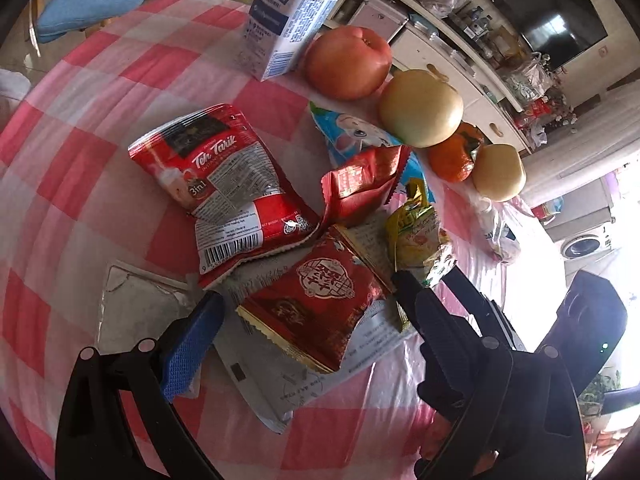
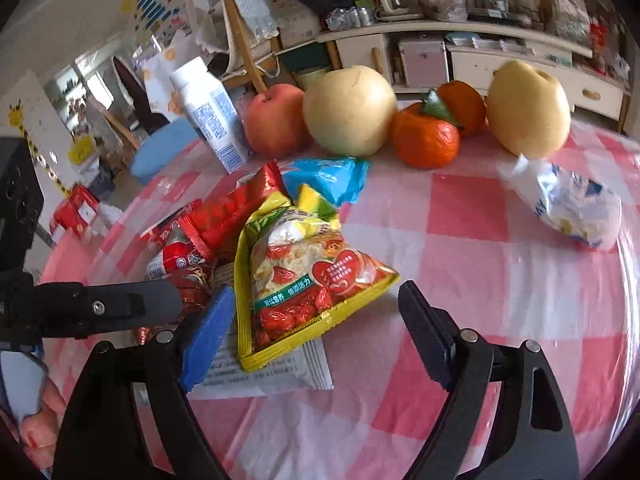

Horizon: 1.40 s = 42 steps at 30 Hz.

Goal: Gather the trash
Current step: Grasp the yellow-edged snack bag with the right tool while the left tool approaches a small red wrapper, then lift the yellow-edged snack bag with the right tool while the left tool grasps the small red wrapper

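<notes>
While my left gripper (image 1: 304,304) gaped over the red snack wrapper (image 1: 316,300), my right gripper (image 2: 316,300) straddled the yellow packet (image 2: 304,276) unclenched, both lying amid trash on the checked tablecloth (image 2: 480,280).

The white paper sachet (image 1: 288,380) lies mostly hidden under the red-and-gold wrapper (image 1: 320,304) in the left wrist view. The blue wrapper (image 2: 328,176) is half covered by the yellow snack packet (image 2: 304,272) nearer the camera. The milk carton (image 1: 292,12) is cut off at the top edge. Print on the crumpled white bag (image 2: 572,208) at far right blurs past reading.
</notes>
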{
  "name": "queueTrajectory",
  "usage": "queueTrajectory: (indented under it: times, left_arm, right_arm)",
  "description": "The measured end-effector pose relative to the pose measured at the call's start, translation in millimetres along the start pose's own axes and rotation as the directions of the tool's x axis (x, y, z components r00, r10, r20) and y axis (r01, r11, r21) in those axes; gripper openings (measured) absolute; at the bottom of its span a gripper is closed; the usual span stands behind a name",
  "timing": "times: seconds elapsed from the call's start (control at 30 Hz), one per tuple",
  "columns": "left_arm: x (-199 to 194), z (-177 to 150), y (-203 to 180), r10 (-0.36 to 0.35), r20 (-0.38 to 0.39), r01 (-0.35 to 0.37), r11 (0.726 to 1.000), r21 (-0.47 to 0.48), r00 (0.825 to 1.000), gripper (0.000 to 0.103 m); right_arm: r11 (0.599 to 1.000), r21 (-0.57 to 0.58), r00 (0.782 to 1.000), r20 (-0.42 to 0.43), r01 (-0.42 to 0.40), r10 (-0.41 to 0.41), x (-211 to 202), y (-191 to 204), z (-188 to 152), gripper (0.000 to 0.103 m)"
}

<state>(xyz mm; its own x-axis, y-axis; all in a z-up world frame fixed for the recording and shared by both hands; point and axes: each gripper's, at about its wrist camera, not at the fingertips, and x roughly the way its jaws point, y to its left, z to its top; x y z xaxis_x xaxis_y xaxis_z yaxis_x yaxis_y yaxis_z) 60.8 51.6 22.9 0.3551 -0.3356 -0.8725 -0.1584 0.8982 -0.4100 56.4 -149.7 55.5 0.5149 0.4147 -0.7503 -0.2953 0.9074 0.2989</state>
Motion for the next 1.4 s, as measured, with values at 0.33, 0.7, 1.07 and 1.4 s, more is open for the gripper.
queueTrajectory:
  times: [0.33, 0.7, 1.07, 1.4]
  left_arm:
    - [4.2, -2.2, -10.7, 0.059, 0.009, -0.059, 0.996, 0.073, 0.998, 0.095]
    - [16.0, -26.4, -47.9, 0.164, 0.026, -0.159, 0.889, 0.43, 0.986, 0.095]
    - [4.3, -39.6, -70.8, 0.06, -0.064, -0.014, 0.832, 0.554, 0.996, 0.095]
    - [10.4, -25.2, -71.8, 0.071, 0.005, -0.062, 0.829, 0.556, 0.997, 0.095]
  right_arm:
    - [0.999, -0.045, 1.0, 0.003, 0.021, -0.021, -4.3, 0.6, -1.0, 0.044]
    - [0.993, -0.048, 0.994, -0.014, 0.104, -0.105, -25.2, -30.9, -13.3, 0.035]
    - [0.975, 0.018, 0.975, 0.012, 0.221, -0.222, -48.3, -64.8, -20.9, 0.078]
    - [0.973, 0.025, 0.973, 0.028, 0.228, -0.229, -33.1, -64.2, -8.6, 0.089]
